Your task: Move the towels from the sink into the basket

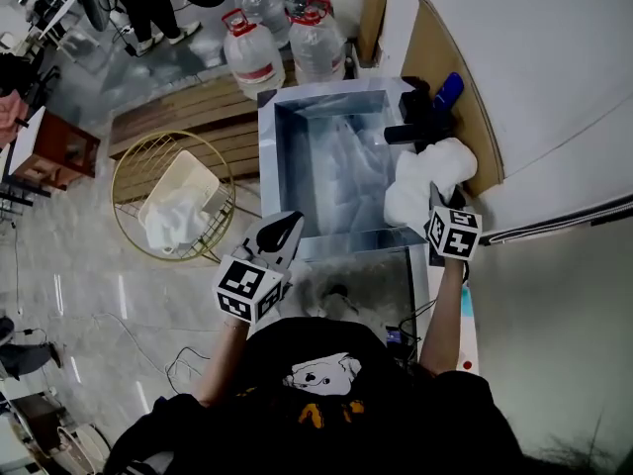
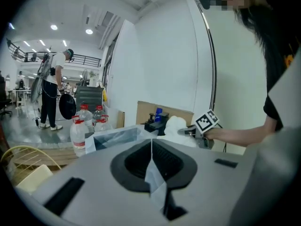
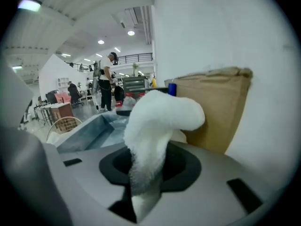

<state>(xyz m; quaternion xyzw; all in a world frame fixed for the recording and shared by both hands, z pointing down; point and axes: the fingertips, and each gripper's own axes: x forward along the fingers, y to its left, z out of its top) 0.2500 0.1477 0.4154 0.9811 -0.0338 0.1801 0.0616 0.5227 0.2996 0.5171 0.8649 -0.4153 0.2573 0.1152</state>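
Observation:
A white towel (image 1: 423,174) is draped over the right rim of the steel sink (image 1: 282,156). My right gripper (image 1: 437,206) is shut on it, and in the right gripper view the towel (image 3: 160,117) rises out of the right gripper (image 3: 149,149) and flops to the right. My left gripper (image 1: 282,228) hovers at the sink's front left corner, shut and holding nothing; its pads (image 2: 141,161) meet in a line. The round gold wire basket (image 1: 134,161) stands on the floor left of the sink, with another white towel (image 1: 170,221) inside. Pale crumpled material (image 1: 346,166) lies in the sink.
A black faucet (image 1: 415,117) and a blue bottle (image 1: 447,89) stand at the sink's right rear, with a cardboard sheet (image 1: 435,57) against the wall. Large water bottles (image 1: 287,33) stand behind the sink, and a wooden pallet (image 1: 188,117) lies beside the basket. People stand far off.

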